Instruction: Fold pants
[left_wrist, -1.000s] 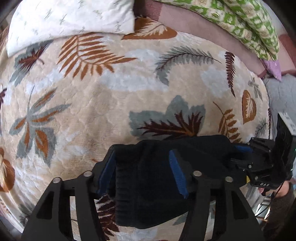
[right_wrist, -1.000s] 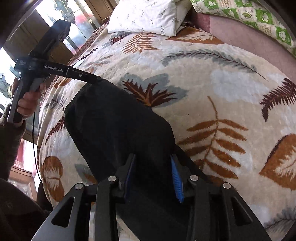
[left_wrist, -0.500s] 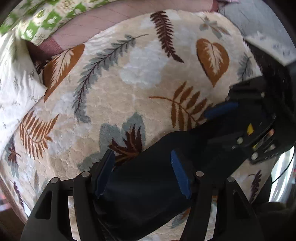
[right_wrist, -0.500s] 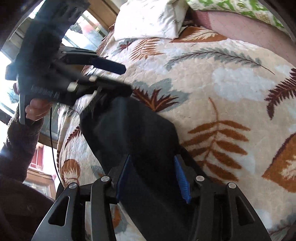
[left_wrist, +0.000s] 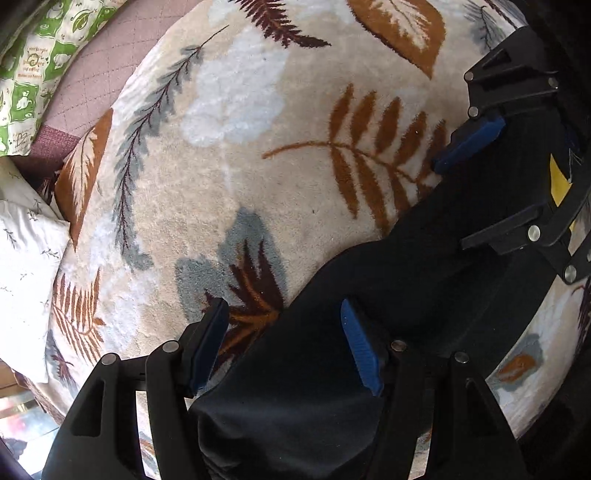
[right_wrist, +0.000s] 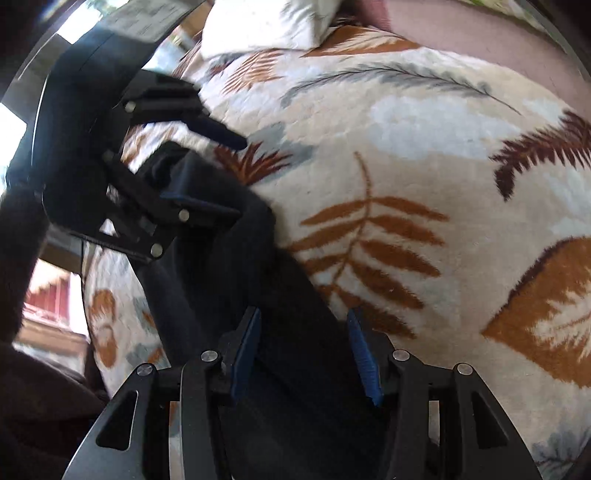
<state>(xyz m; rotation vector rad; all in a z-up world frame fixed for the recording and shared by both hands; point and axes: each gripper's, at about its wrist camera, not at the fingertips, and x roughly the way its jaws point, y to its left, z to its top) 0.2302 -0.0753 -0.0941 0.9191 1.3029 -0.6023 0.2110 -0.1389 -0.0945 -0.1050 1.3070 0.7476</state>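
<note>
The black pants (left_wrist: 399, 280) lie as a folded band on the leaf-patterned blanket (left_wrist: 258, 147). My left gripper (left_wrist: 282, 345) is open, its blue-padded fingers standing wide over one end of the pants. My right gripper (right_wrist: 303, 350) is open, fingers either side of the other end of the pants (right_wrist: 295, 317). The right gripper also shows in the left wrist view (left_wrist: 476, 184), and the left gripper shows in the right wrist view (right_wrist: 218, 173), close to each other along the cloth.
A white pillow (left_wrist: 22, 266) and a green patterned quilt (left_wrist: 33, 55) lie at the bed's head. A mauve quilted sheet (right_wrist: 461, 26) borders the blanket. A window (right_wrist: 48, 295) is at the left.
The two grippers have come much closer together along the pants. The left gripper swung round toward the right one, and the pants' span between them is shorter.
</note>
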